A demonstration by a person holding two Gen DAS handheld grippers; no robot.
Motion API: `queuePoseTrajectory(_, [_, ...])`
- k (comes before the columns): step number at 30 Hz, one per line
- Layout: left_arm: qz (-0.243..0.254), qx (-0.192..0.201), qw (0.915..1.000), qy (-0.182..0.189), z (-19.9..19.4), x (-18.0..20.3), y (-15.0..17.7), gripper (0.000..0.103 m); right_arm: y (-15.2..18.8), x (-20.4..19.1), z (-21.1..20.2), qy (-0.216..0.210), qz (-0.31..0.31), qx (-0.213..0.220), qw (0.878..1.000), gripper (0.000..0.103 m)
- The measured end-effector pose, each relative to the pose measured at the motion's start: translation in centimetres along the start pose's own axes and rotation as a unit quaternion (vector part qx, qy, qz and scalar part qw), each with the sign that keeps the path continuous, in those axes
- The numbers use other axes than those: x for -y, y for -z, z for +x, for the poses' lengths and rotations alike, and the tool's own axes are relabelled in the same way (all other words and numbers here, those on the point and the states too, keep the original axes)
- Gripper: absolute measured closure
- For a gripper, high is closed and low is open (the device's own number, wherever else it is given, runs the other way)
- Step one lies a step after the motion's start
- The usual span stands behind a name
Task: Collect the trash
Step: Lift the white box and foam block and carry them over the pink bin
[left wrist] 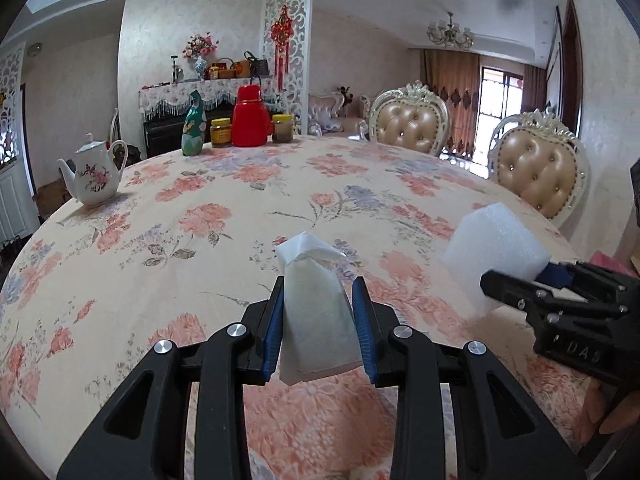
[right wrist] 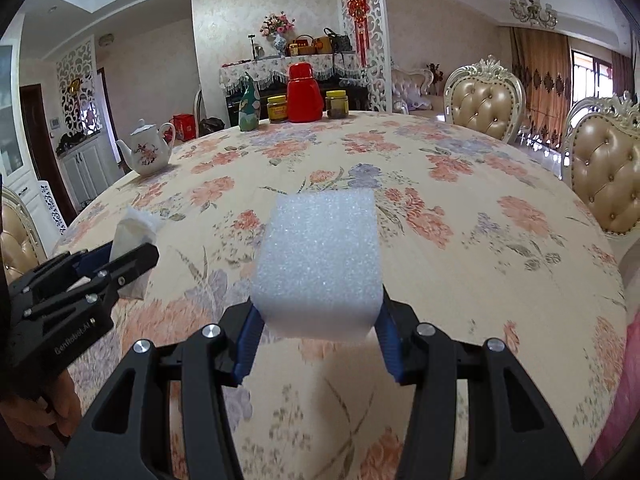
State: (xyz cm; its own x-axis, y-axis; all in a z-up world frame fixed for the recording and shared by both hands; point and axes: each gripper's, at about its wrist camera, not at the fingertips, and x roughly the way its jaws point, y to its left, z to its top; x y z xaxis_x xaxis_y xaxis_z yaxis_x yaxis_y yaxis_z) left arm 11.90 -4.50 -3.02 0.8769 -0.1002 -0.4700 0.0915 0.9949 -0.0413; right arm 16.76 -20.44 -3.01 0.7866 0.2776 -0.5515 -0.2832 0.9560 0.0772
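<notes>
Left hand-held gripper (left wrist: 319, 320) pinching a paper packet (left wrist: 316, 312), right hand-held gripper (right wrist: 319, 328) clamping a foam block (right wrist: 320, 256) — keep both squeezed firm until you reach a bin.

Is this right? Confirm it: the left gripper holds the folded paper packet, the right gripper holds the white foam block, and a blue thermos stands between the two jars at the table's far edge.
One detail is wrong: the thermos between the two jars is red, not blue, as the right wrist view shows. The rest stands: the left gripper holds the folded paper packet and the right gripper holds the white foam block.
</notes>
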Motion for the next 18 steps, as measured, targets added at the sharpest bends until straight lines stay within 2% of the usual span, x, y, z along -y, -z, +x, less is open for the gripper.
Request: queuePoseTrajectory(18, [0.027, 0.023, 0.9991, 0.023, -2.7, 2.8, 0.3, 0.073, 1.7, 1.5, -4.3, 0.011, 0.02, 0.026, 0.999, 0.054])
